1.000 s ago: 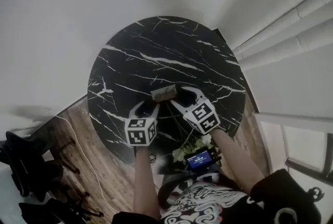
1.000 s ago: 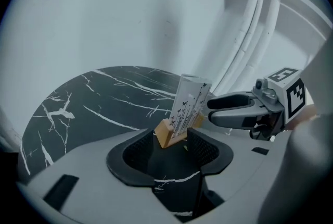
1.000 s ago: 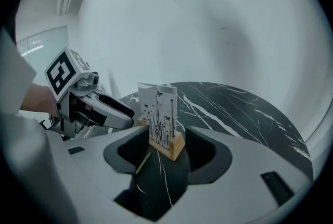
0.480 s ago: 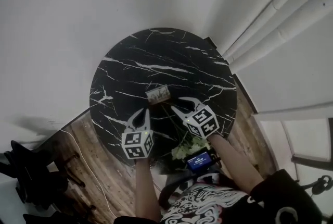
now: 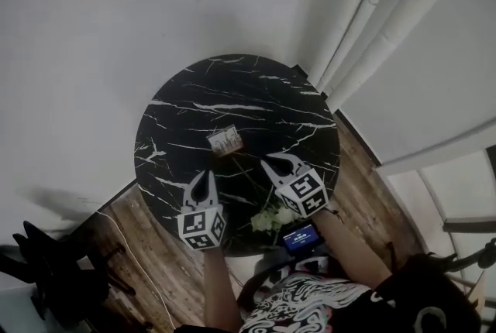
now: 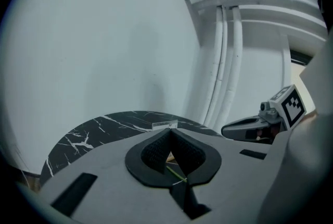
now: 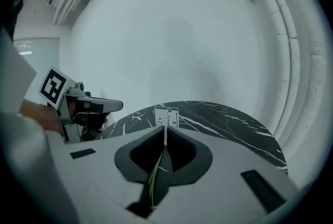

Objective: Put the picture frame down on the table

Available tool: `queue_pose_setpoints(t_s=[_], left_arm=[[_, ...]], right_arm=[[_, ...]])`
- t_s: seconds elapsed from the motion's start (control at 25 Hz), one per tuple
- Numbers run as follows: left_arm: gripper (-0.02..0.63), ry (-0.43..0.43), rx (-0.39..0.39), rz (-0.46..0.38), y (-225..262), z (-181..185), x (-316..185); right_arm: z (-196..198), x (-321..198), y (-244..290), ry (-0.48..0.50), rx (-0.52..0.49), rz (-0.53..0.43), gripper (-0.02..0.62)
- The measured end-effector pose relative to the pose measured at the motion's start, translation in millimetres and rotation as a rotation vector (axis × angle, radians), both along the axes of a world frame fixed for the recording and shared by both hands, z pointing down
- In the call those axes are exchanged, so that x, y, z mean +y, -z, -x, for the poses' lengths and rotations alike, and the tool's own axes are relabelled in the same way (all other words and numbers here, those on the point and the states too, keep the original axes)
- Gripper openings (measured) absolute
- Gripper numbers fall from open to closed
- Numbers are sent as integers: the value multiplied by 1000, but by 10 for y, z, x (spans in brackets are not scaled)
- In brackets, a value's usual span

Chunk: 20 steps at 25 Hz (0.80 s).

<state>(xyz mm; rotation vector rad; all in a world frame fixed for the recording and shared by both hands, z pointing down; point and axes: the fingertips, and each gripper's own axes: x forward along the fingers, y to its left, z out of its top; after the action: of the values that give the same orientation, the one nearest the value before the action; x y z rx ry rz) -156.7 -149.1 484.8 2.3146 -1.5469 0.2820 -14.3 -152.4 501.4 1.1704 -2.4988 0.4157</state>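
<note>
A small picture frame stands upright near the middle of the round black marble table. It also shows beyond the jaw tips as picture frame in the left gripper view and picture frame in the right gripper view. My left gripper is shut and empty, short of the frame near the table's front left. My right gripper is also shut, to the frame's right and nearer me. A thin green stem shows through the gap under its jaws. Neither gripper touches the frame.
White flowers lie at the table's near edge, with a small lit screen just below them. White curtain folds hang at the far right. Dark objects sit on the wooden floor to the left.
One second ago both grippers were at the frame's sides. They have since drawn back toward me, leaving the frame standing on the table.
</note>
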Motion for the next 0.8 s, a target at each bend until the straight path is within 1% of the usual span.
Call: queue_pose_setpoints(t_s=[0.08,0.16,0.28,0.48,0.52,0.68,0.72,0.8], left_arm=[[14,5,44,-12,71,-32,99],[14,1,46,-9,92,-93,209],[14,10,-4,-13,135,-165,386],[14,101,-147,-32,290,-134,529],[14,116,-154,-41,344,-129,564],[14,162,-91,-71,551,-202,759],[14,173,-96,-78,592,-222,807],[14,184,-130,-76,647,-267,923]], right_arm=[[-48,118,40,-6,-3,4,26],[-58,211,96,0,-14,9,26],[-62,287,217,-13,-34,-7,26],[-131,322,419,-24,-76,-23,26],[-140,357,470,-17,-86,-30,26],[-234,624,706,33,-161,-55,26],[-275,684,730,40,-160,-60,26],[-361,780,715,42,-146,-61,26]])
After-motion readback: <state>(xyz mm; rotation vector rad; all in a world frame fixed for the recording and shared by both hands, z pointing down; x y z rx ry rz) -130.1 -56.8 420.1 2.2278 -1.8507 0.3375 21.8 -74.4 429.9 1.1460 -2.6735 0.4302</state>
